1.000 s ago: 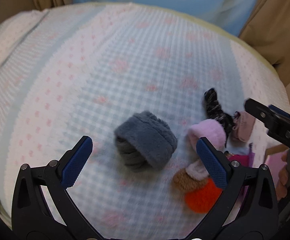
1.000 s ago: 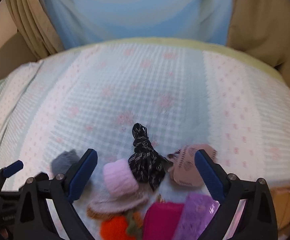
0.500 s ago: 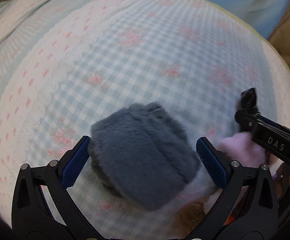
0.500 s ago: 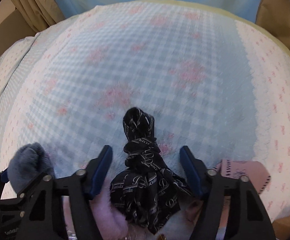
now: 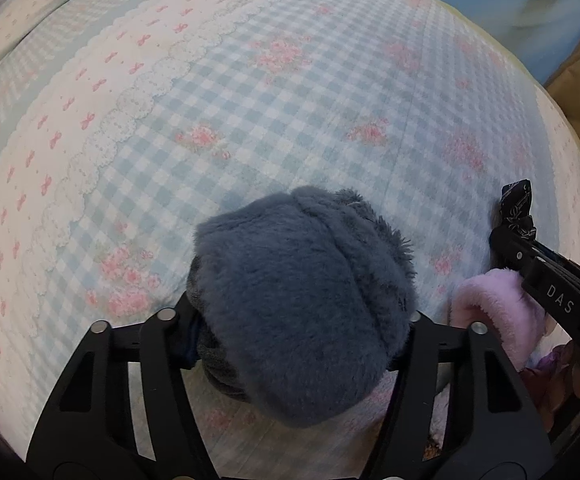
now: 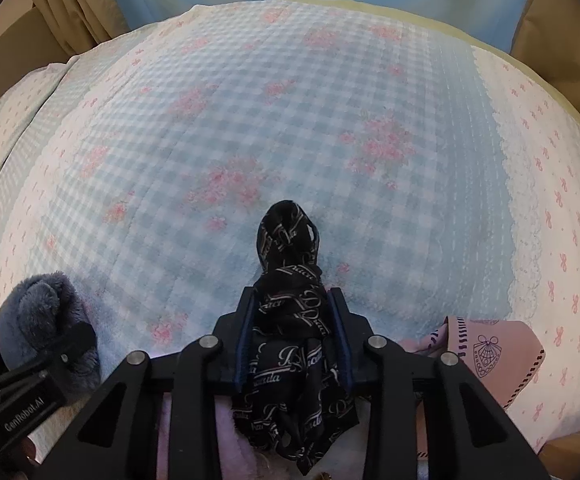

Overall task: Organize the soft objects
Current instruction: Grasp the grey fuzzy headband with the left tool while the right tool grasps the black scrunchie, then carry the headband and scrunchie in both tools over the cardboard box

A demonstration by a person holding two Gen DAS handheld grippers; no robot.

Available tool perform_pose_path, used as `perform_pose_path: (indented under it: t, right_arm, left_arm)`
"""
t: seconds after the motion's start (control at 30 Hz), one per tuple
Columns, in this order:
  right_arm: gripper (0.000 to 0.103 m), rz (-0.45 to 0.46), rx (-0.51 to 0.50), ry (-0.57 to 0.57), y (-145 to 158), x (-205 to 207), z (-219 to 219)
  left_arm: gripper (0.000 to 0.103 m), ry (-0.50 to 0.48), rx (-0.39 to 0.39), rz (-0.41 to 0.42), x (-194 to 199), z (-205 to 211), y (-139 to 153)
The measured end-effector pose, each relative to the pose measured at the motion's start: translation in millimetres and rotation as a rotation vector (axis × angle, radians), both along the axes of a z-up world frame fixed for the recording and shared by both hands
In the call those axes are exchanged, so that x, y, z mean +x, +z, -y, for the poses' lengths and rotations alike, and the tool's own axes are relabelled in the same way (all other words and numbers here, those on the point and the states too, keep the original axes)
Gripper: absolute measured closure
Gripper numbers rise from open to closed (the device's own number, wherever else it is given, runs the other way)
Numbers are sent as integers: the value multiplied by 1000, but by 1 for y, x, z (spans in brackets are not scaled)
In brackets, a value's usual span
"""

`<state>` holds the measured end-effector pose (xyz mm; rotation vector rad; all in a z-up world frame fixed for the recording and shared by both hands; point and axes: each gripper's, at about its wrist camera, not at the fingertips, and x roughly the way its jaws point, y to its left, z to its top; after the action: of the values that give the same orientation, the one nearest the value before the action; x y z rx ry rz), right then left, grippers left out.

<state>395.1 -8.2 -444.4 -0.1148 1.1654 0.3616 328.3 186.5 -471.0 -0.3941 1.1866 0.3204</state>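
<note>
Both tongs have just been closing, and each one now has a soft thing squeezed between its blue pads. Left tongs (image 5: 301, 344) are pressed in on the two sides of a fluffy grey hat (image 5: 305, 312), which bulges up between the black arms and hides most of the pads. Right tongs (image 6: 294, 340) are pulled in narrow around a black scarf (image 6: 290, 320), bunched into a thick bundle, with its knotted top poking out past the pads and its loose end hanging down behind them. White curly writing is printed all over the scarf, but it cannot be read for sure. The letters "DAS" are seen in white on the side of the right tongs in the left view, and "GenRobot.AI" is seen in white on the side of the left tongs in the right view. Everything is laid on a bed cover (image 6: 250, 120) with blue and white checks, pink flowers and a white edge with little pink bows. A fluffy pink thing (image 5: 497, 312) is seen just beside the grey hat, touching the right tongs. A flat pink cloth (image 6: 493, 344) with dark shell drawings and a striped edge is laid near the right tongs, at the edge of the bed.
</note>
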Motion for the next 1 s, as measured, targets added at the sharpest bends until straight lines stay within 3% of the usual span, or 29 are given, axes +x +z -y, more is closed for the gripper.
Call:
perform_pose_path:
  t: [0.23, 0.43, 0.77, 0.87, 1.0]
  right_arm:
    - [73, 51, 2, -20, 24, 1, -2]
    - [73, 111, 10, -27, 67, -6, -3]
    - [73, 217, 38, -93, 196, -75, 7]
    - [73, 241, 38, -125, 239, -106, 12]
    - [73, 256, 21, -170, 289, -152, 21]
  left_arm:
    - [49, -43, 3, 40, -6, 4, 24]
    - [49, -92, -3, 122, -12, 5, 72]
    - [49, -209, 31, 238, -43, 12, 199]
    - [49, -249, 49, 234, -58, 20, 237]
    - [49, -306, 13, 245, -82, 31, 277]
